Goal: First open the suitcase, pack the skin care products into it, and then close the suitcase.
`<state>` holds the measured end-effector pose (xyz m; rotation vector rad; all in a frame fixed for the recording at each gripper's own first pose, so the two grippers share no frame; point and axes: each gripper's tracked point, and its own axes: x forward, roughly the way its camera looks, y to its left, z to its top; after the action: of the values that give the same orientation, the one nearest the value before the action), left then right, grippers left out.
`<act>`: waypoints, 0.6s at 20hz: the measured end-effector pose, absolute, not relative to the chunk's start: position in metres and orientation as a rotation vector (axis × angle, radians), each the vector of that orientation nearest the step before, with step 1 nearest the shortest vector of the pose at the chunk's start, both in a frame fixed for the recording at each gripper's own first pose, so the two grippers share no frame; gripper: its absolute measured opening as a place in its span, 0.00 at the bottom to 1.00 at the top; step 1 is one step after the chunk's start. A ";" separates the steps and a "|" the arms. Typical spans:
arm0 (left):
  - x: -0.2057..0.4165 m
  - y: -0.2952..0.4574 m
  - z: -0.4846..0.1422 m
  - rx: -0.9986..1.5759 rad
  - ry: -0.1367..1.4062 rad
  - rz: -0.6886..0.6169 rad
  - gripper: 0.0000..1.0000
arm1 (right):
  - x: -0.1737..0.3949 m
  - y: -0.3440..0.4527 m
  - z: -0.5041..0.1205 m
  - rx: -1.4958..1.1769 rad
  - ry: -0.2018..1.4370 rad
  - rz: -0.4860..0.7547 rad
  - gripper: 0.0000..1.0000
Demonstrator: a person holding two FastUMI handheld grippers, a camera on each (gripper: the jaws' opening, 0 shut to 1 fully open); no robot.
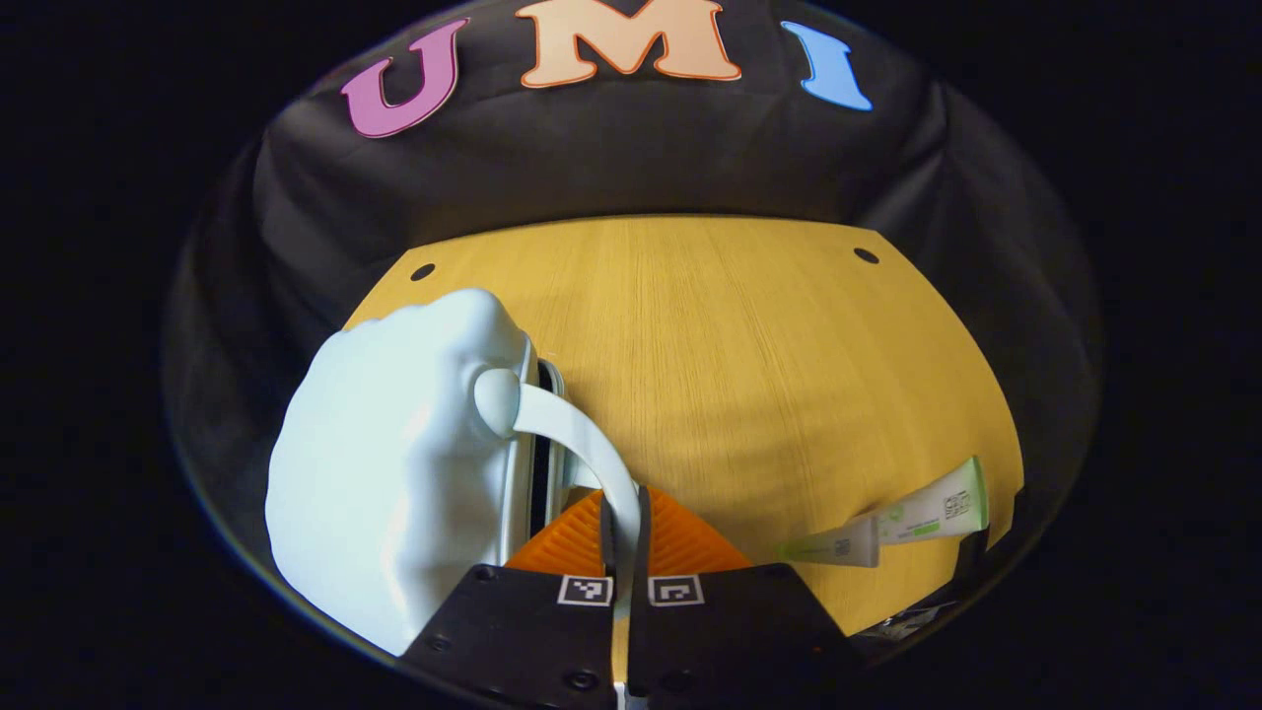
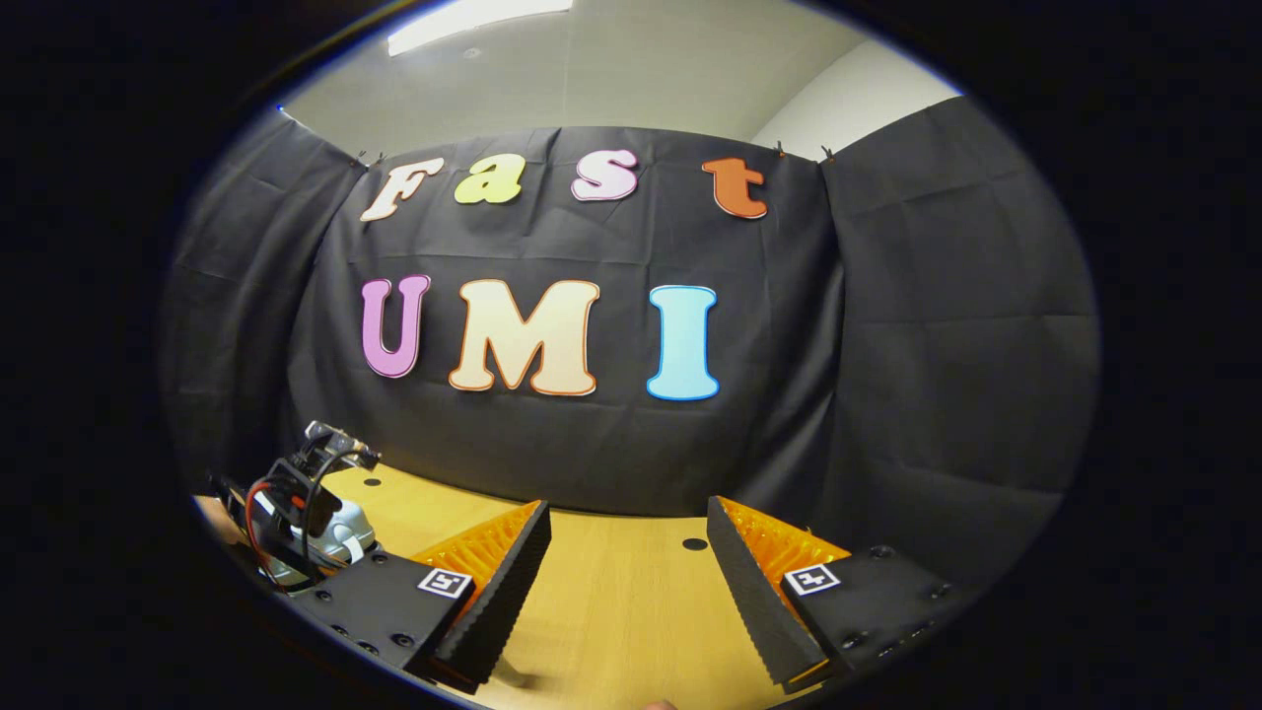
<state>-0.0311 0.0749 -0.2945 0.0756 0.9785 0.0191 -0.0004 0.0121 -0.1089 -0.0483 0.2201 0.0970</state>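
Left gripper view. You are clamping the left gripper (image 1: 623, 532) on the white handle strap (image 1: 582, 444) of the pale blue suitcase (image 1: 394, 473); both fingers are pressing on the strap with almost no gap between them. The suitcase is standing on the wooden table (image 1: 710, 355), and a dark seam is running between its two shells just beside the strap, so the lid is probably not yet swung open. Two skin care tubes (image 1: 887, 528) are lying on the table to the right of the suitcase, well apart from it, one overlapping the other's end. Because you are gripping a thin, flexible strap, you should be pulling steadily along the direction in which the lid hinges rather than twisting, or the strap may slip through the pads. Watch that the light case is not sliding toward the tubes as you pull.

Right gripper view. You are holding the right gripper (image 2: 626, 592) released, its fingers spread wide above the table and grasping nothing. The left gripper's body and cables (image 2: 306, 493) are showing to the far left, with a little of the suitcase beneath them. This free gripper is well placed to come across and be bracing the lower shell while the lid is lifting.
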 end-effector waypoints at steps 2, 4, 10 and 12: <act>-0.028 0.073 -0.277 0.102 0.949 0.007 0.00 | -0.001 0.020 -0.111 -0.040 0.220 0.114 0.99; -0.025 0.069 -0.268 0.084 0.928 0.013 0.00 | 0.000 0.029 -0.112 -0.030 0.223 0.134 0.99; -0.021 0.083 -0.232 0.087 0.857 0.005 0.00 | 0.002 0.056 -0.115 -0.007 0.225 0.183 0.99; -0.016 0.100 -0.218 0.101 0.820 0.019 0.00 | 0.002 0.065 -0.117 0.005 0.231 0.192 0.99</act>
<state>-0.0162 0.1003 -0.2184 0.1011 0.8205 0.0188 0.0023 0.0649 -0.1173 0.0054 0.2312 0.1919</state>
